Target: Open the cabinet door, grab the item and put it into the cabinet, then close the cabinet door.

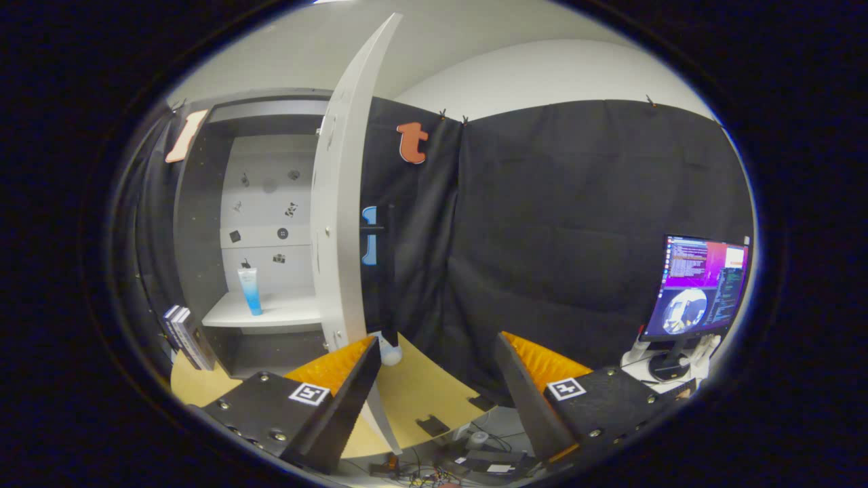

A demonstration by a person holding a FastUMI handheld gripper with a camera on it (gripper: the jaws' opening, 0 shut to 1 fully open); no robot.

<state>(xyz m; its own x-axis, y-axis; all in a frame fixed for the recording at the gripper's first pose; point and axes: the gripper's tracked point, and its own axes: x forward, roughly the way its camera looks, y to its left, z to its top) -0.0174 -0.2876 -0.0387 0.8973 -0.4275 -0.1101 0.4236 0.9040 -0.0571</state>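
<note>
At the far left, a few books (182,333) lean together on the bench (420,393), just outside the cabinet's (196,224) dark side wall. The cabinet stands open, its inside pale, with small dark marks scattered over the back panel. On its lower shelf (285,312) a tube (250,290) with a blue lower half and a white upper half stands upright on its cap end, toward the left part of the shelf and apart from the walls.

Right of the opening, the door (346,203) is swung out toward the camera, seen nearly edge-on as a tall pale slab curving from top to bench level. Its bottom edge comes down just beside the left finger (339,386), whose tip sits close against it; whether they touch I cannot tell. A small white rounded object (390,352) lies on the bench just past that fingertip, at the door's foot.

The gripper (437,362) has its fingers spread wide, with nothing between them but bare bench and the black cloth wall (556,224) beyond. The right finger (525,379) hangs past the bench's edge, well apart from the door.

Below the fingers, cables and small gear (475,461) lie on the floor. At the far right, a lit monitor (698,288) stands on its base, with pale objects beside it.
</note>
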